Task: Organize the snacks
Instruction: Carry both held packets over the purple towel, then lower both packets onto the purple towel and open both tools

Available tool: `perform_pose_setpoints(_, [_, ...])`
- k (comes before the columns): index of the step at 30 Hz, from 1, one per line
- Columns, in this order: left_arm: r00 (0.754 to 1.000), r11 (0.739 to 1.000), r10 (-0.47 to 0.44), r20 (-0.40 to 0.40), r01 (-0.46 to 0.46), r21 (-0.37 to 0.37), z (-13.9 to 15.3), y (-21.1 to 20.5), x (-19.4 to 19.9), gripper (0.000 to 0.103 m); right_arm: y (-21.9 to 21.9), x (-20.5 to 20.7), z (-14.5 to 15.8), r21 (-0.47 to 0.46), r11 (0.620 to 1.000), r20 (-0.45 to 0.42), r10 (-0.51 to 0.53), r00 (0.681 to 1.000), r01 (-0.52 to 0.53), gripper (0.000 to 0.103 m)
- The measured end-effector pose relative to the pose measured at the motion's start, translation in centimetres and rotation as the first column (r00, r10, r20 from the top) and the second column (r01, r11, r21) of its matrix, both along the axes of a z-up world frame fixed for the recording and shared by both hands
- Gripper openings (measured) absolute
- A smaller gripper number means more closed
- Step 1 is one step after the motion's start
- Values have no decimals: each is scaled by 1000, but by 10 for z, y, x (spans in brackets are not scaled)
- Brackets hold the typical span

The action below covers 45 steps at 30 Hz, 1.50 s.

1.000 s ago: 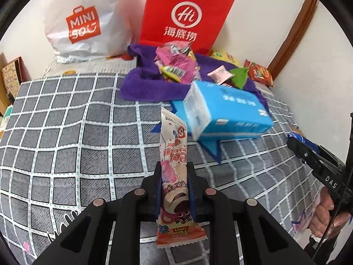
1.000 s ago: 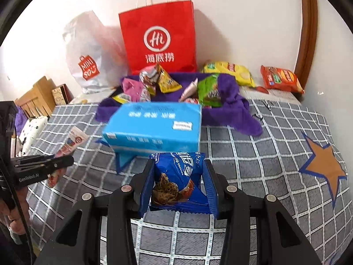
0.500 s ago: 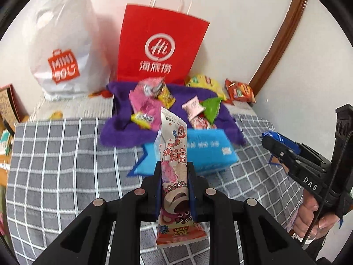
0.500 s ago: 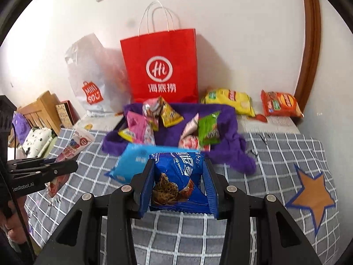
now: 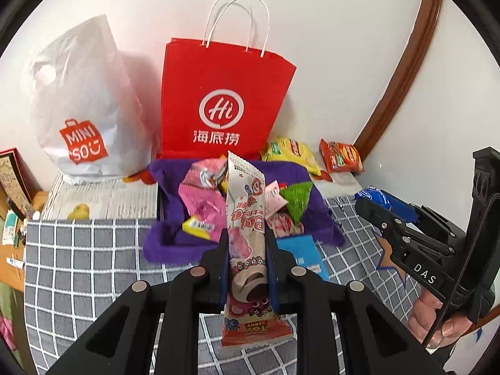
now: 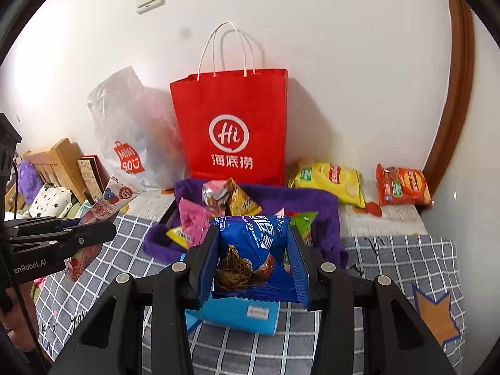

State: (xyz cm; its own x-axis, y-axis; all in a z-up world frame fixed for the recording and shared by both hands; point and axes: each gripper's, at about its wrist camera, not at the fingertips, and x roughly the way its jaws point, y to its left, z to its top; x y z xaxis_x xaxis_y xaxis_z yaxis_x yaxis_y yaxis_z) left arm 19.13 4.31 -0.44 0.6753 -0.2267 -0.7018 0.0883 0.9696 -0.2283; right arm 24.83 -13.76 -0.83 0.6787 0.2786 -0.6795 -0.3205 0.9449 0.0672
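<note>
Pink wafer bar (image 5: 247,240) gripped, blue cookie pack (image 6: 254,250) gripped

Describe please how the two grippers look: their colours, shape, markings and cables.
Both are black plastic, with angular linkage arms joined by silver round pins, and blue ribbed pads on the fingers. The right gripper carries white "DAS" lettering; the left gripper reads "enRobot.AI". A thin black cable runs beside the right handle.

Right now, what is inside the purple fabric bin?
The purple fabric bin holds loose snack packets: pink, yellow, green. The held cookie pack covers its middle.
</note>
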Motion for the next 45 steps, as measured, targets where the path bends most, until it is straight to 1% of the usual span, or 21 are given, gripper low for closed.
perform_pose_setpoints(8, [1000,1000,6,19,-6,-11,8,-3,20,19,2,24,9,-15,1000,3,-5,1000,5,42])
perform_pose_setpoints(14, [1000,999,17,16,-17,-33,9,0,35,19,0,40,8,-6,1000,-9,-13,1000,13,42])
perform_pose_setpoints(16, [1000,999,22,15,-22,-30,8,1,39,19,1,45,8,-6,1000,-11,-15,1000,15,42])
perform_pose_setpoints(19, [999,999,31,8,-31,-20,7,3,48,19,2,54,7,-8,1000,-11,-18,1000,17,42])
perform_pose_setpoints(32, [998,997,41,-39,-44,-61,-11,21,93,19,16,103,1,-10,1000,-19,-6,1000,6,42])
perform_pose_setpoints(36, [997,995,32,-68,-38,-92,-20,26,110,19,19,114,-11,16,1000,-39,26,999,-25,43])
perform_pose_setpoints(38, [996,996,26,-82,-34,-88,-26,24,118,19,20,121,-22,22,999,-68,41,997,-40,43])
perform_pose_setpoints(42, [993,995,23,-118,-34,-91,-42,22,134,19,25,132,-49,7,996,-124,93,988,-93,43])
perform_pose_setpoints(44, [989,994,13,-144,-29,-110,-51,21,142,19,30,140,-66,-14,993,-170,117,978,-121,43])
perform_pose_setpoints(45, [988,993,7,-156,-25,-117,-56,19,146,19,32,142,-71,-29,992,-179,115,977,-122,43])
